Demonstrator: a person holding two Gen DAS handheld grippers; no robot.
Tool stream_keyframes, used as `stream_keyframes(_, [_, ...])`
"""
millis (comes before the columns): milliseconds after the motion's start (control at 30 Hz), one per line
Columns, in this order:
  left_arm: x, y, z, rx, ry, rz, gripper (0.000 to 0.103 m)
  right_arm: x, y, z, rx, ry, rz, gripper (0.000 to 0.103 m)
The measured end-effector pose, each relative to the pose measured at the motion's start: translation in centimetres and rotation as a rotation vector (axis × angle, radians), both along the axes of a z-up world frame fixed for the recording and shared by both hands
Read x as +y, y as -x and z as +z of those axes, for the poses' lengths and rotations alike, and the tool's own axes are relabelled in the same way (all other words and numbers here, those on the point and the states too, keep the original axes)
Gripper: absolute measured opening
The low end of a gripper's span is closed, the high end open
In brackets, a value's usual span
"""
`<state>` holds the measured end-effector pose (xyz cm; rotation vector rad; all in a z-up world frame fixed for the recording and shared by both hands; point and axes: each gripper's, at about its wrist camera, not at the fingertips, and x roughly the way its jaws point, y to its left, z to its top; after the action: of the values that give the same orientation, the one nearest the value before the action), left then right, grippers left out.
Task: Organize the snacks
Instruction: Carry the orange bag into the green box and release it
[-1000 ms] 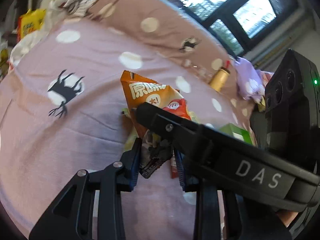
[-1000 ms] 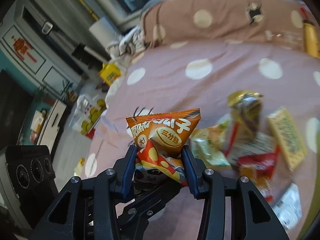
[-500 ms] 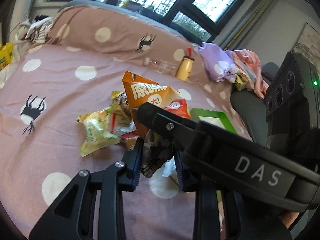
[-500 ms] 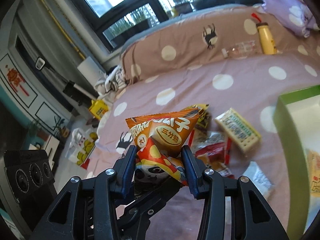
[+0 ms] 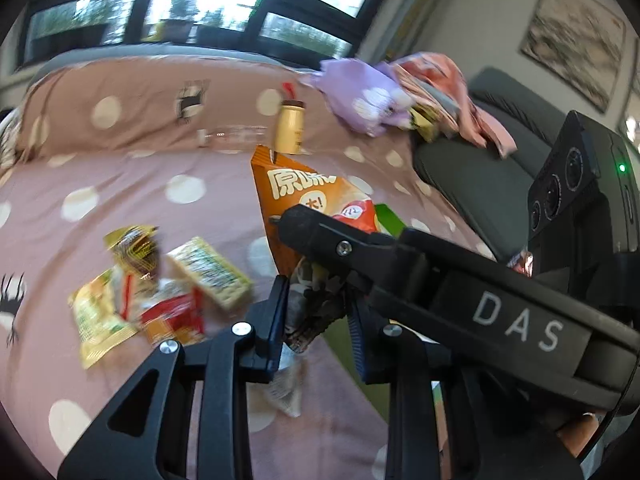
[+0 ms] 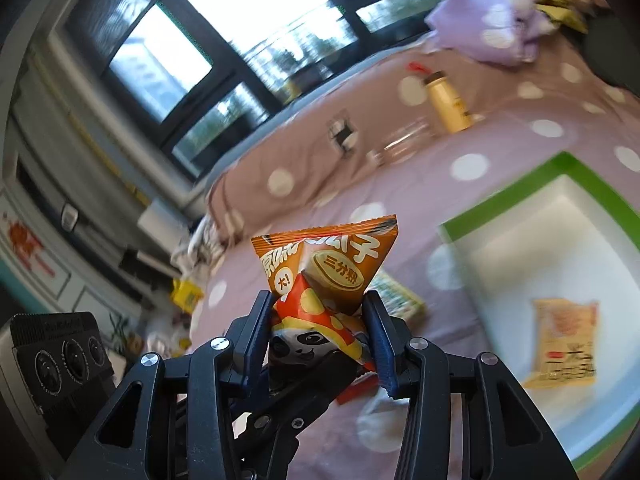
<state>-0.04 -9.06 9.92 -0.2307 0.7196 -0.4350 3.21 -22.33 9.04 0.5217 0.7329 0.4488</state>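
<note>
Between both tongs (image 6: 318,334), orange packet (image 6: 328,264)

Motion blur smears the loose snack packets (image 5: 156,292) at nine o'clock, their print unreadable. The green box (image 6: 552,280) runs off the frame at three o'clock. The right gripper's arm (image 5: 460,280) hides the orange packet's (image 5: 296,196) lower half.

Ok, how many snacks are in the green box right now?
1: a yellow pack lying flat on the white floor of the box. The box runs out of frame, so others may be hidden.
</note>
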Motion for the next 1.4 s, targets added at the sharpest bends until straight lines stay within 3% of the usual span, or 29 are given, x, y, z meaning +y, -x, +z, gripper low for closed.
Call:
stream_keyframes(167, [-3.9, -1.1, -0.2, -0.011, -0.052, -0.083, 0.027, -4.1, -0.2, -0.9, 0.018, -0.071, -0.089, 0.048])
stream_keyframes(500, [-9.1, -3.7, -2.4, 0.045, -0.108, -0.199, 0.027, -9.1, -1.1, -3.7, 0.102, -0.146, -0.214, 0.048])
stream_keyframes(1233, [-12.4, -6.7, -6.8, 0.229, -0.143, -0.263, 0.027, -12.5, -3.2, -9.0, 0.302, -0.167, -0.323, 0.048])
stream_keyframes(1400, [-11.7, -6.6, -6.4, 0.214, -0.139, -0.24, 0.025, -12.6, -3.0, -8.8, 0.318, -0.139, -0.334, 0.048])
